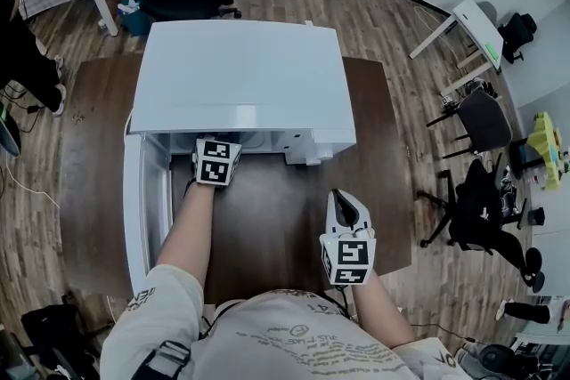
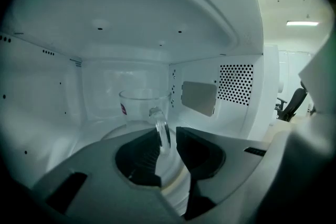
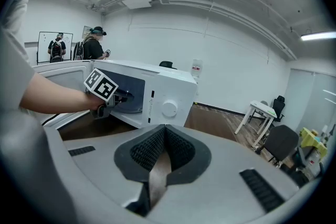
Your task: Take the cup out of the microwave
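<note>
A clear glass cup (image 2: 140, 106) with a small red label stands upright on the turntable inside the white microwave (image 1: 240, 76). Its handle (image 2: 163, 131) points toward me. My left gripper (image 2: 169, 138) reaches into the cavity, and the handle sits between its jaws with a thin gap still showing on the right pad's side. In the head view only its marker cube and the forearm show at the oven's mouth, at the left gripper (image 1: 216, 160). My right gripper (image 1: 344, 200) hovers over the brown table (image 1: 285, 209), shut and empty, right of the oven's opening.
The microwave door (image 1: 134, 209) hangs open to the left, along the left forearm. The oven's control panel with a knob (image 3: 169, 108) stands right of the cavity. Office chairs (image 1: 485, 125) and small white tables stand on the wood floor, and two people (image 3: 93, 47) stand far behind.
</note>
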### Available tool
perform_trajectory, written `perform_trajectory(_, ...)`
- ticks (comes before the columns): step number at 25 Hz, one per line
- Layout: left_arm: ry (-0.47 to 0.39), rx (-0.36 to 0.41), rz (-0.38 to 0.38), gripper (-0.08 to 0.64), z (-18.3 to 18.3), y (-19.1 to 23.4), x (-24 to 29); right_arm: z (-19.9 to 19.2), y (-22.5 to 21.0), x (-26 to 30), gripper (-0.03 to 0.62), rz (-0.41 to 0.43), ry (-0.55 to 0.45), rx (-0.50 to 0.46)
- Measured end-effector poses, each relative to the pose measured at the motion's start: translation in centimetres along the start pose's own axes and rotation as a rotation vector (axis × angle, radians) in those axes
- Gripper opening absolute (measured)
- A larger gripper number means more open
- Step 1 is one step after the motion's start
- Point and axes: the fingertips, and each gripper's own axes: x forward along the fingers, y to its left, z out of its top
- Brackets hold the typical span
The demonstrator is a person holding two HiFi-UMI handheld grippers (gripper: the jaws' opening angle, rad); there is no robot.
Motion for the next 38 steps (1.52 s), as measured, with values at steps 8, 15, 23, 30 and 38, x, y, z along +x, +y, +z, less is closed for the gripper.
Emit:
perform_trajectory(8, 0.049, 0.025, -0.024, 0.044, -0.2, -0.6, 0.9, -0.5, 0.1, 0.1, 0.015, 0.001, 0.013, 0.001)
perform_trajectory(15, 0.021, 0.114, -0.039, 0.026, -0.5, -2.4, 0.0, -0.7, -0.2, 0.0, 0.015, -0.005, 0.009, 0.001)
perform_trajectory(23, -0.023, 0.111, -0.024, 0.020, -1.2, -4.3, -2.3, -0.7, 0.0, -0.1, 0.015, 0.017, -0.002, 0.009)
perform_trajectory(30, -0.052, 0.097, 0.002, 0.014, -0.8, -5.1, -4.9, -0.5, 0.5, -0.3, 0.015, 0.047, -0.020, 0.005)
perform_trajectory(38, -0.091, 0.122, 0.030, 0.014, 0.5, -7.5, -9.3, -0.2, 1.2, -0.5, 0.015, 0.116, -0.049, 0.009)
